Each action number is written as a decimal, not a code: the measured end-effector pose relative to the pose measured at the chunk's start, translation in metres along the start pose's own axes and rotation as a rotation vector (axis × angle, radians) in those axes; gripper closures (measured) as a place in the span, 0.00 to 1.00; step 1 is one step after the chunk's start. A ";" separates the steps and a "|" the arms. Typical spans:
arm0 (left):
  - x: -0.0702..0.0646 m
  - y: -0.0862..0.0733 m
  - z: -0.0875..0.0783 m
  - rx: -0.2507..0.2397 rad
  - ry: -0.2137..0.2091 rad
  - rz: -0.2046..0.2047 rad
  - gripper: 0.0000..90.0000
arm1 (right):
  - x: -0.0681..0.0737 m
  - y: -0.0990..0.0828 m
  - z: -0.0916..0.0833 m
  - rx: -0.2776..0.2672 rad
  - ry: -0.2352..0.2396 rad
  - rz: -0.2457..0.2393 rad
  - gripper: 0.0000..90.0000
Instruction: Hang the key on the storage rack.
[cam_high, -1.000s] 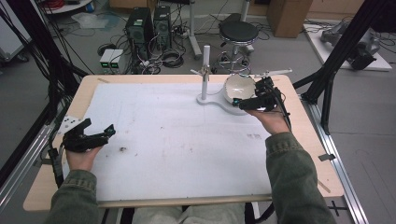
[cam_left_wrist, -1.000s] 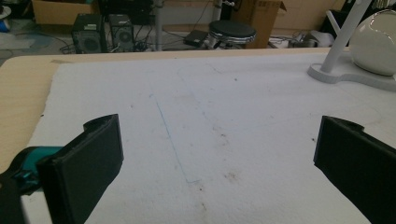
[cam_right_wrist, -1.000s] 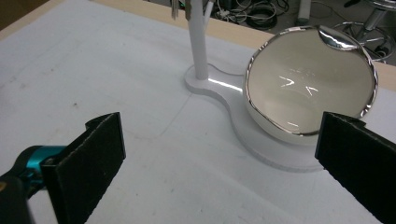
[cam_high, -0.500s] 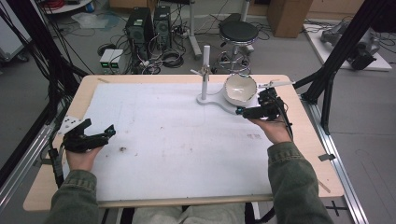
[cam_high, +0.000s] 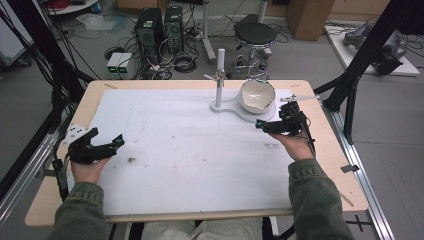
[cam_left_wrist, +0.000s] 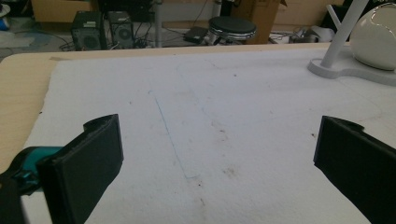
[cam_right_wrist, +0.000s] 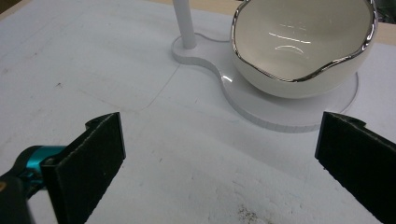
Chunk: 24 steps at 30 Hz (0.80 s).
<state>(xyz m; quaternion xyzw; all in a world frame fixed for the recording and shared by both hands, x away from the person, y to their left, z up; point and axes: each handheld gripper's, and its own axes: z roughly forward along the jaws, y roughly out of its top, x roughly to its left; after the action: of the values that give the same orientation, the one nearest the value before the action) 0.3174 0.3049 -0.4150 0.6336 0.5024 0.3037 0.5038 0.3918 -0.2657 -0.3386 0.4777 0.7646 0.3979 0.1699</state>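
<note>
A white bowl with a wavy silver rim (cam_high: 257, 95) (cam_right_wrist: 303, 46) rests tilted on a white stand base (cam_high: 235, 110) (cam_right_wrist: 280, 112) that carries an upright white post (cam_high: 219, 75) (cam_right_wrist: 184, 23). My right gripper (cam_high: 265, 125) (cam_right_wrist: 219, 163) hovers just in front of the base, jaws wide open and empty. At the table's left edge my left gripper (cam_high: 107, 145) (cam_left_wrist: 219, 163) is open too, with nothing between its jaws. The stand (cam_left_wrist: 336, 65) and bowl (cam_left_wrist: 376, 37) appear far off in the left gripper view.
A white mat (cam_high: 190, 150) covers most of the wooden table (cam_high: 350, 170); it has faint stains and a small dark speck (cam_high: 131, 160). Black frame struts (cam_high: 360, 65) rise at the right. Computers, cables and a stool (cam_high: 255, 35) stand on the floor behind.
My right gripper has drawn back from the bowl toward the person and lowered, now open in front of the stand base. The left gripper has stayed put.
</note>
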 end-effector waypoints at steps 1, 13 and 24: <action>0.000 0.000 0.000 0.002 0.002 0.007 0.02 | -0.001 -0.003 0.001 0.004 -0.002 0.005 0.01; 0.000 -0.001 0.000 0.005 0.002 0.001 0.02 | -0.005 -0.026 0.004 0.003 -0.024 0.021 0.01; 0.000 -0.001 0.001 0.010 0.002 0.003 0.02 | -0.012 -0.052 0.005 -0.026 -0.031 0.063 0.01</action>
<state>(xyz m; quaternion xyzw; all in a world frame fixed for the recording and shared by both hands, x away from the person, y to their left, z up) 0.3177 0.3050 -0.4166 0.6366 0.5037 0.3023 0.4996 0.3703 -0.2856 -0.3831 0.5055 0.7412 0.4055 0.1751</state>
